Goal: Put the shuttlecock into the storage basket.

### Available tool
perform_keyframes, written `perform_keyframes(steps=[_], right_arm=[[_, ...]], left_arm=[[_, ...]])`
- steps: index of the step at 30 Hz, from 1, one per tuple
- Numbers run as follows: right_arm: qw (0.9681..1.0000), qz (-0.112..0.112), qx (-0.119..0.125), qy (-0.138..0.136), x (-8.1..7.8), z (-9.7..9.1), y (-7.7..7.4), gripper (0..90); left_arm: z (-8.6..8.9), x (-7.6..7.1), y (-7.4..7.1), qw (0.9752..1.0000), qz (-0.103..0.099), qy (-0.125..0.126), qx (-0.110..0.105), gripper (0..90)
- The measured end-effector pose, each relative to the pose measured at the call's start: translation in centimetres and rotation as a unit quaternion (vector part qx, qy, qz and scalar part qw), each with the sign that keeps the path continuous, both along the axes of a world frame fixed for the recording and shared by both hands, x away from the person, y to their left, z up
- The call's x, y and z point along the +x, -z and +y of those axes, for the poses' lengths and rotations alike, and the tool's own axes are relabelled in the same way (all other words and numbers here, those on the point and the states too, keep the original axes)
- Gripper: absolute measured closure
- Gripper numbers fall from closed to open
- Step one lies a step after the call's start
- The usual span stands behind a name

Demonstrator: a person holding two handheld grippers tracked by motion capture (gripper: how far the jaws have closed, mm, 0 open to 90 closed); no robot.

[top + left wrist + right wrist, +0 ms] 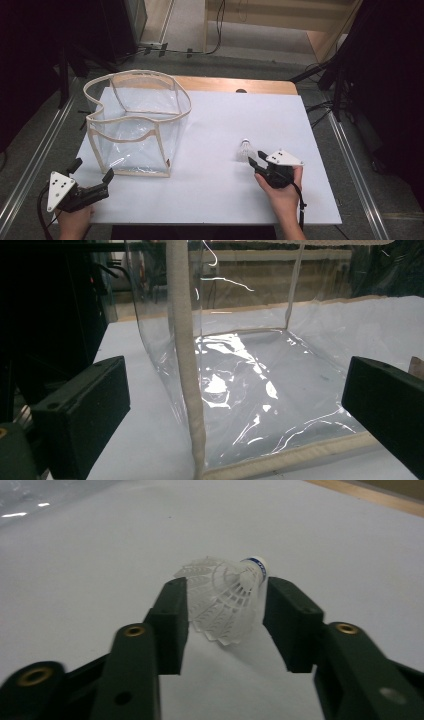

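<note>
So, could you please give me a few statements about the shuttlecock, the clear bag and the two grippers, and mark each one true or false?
1. The shuttlecock sits between the right gripper fingers. True.
2. The shuttlecock lies inside the clear plastic bag. False: it is on the white table, to the right of the bag.
3. The left gripper is open, near the bag's front corner. True.
4. The bag lies flat and folded. False: it stands upright with its top open.
5. The left gripper holds the bag's rim. False: its fingers are spread apart, with nothing between them.
</note>
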State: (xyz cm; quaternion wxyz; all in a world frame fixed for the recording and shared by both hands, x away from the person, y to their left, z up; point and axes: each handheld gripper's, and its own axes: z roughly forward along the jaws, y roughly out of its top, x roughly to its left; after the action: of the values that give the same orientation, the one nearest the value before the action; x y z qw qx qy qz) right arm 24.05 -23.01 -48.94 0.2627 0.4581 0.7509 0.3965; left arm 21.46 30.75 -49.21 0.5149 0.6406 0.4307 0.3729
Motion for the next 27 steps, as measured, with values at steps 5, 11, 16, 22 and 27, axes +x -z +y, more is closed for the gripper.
perform_keyframes(steps=[5, 11, 16, 22, 27], right_arm=[[1.0, 0.0, 0.0, -0.003, 0.3, -0.2, -0.1, 18.7], [0.9996, 0.012, 0.01, 0.023, 1.2, -0.2, 0.3, 0.0], [0.9988, 0.028, 0.022, 0.033, 1.9, -0.4, 0.9, 0.0], [0.998, 0.04, 0.031, 0.037, 2.7, -0.6, 1.8, 0.0], [0.9981, 0.041, 0.024, 0.039, 3.0, -0.5, 2.1, 4.0]], left_arm=[[0.0, 0.0, 0.0, 1.0, 0.001, -0.001, 0.001, 0.0], [0.0, 0.0, 0.0, 1.0, 0.001, 0.0, 0.002, 0.0], [0.0, 0.0, 0.0, 1.0, 0.001, 0.0, 0.002, 0.0], [0.0, 0.0, 0.0, 1.0, 0.001, 0.0, 0.001, 0.0], [0.0, 0.0, 0.0, 1.0, 0.001, 0.0, 0.001, 0.0]])
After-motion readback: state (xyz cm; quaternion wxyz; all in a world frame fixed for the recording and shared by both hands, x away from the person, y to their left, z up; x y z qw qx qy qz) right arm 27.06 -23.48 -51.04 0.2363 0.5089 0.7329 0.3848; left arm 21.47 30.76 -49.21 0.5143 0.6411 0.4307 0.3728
